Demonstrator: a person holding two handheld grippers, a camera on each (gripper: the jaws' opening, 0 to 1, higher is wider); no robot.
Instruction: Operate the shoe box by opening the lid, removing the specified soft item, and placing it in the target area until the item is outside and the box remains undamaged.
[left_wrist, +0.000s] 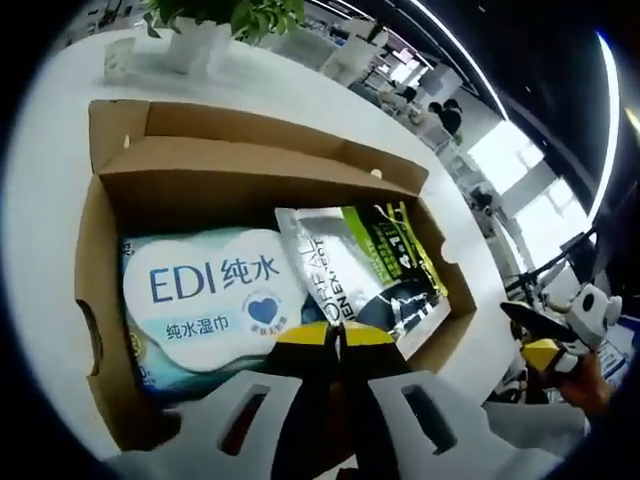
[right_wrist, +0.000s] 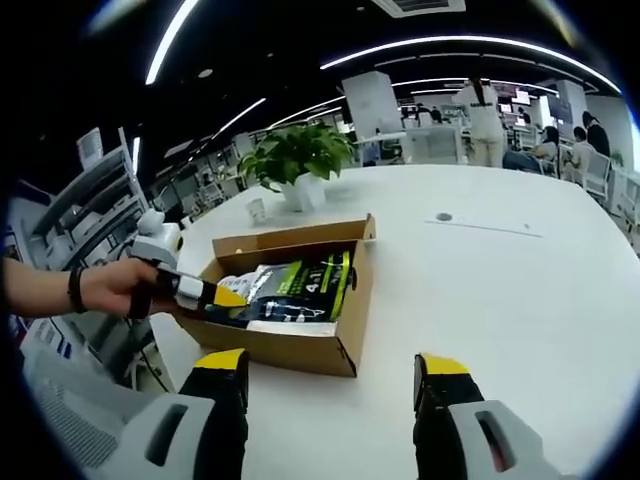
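One open shoe box on the desk, two packets inside: one wet-wipes pack, one silver-green pouch. One potted plant.

A white bench spreads across the right gripper view, with a potted plant in a white pot at upper centre. Long ceiling light strips arc overhead. Office desks and chairs crowd the upper right, where people stand.

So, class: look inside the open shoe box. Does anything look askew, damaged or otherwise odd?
Nothing is damaged. The box is open with its lid folded back. The silver-green pouch lies slanted, overlapping the wet wipes pack. The left gripper is shut at the pouch's edge.
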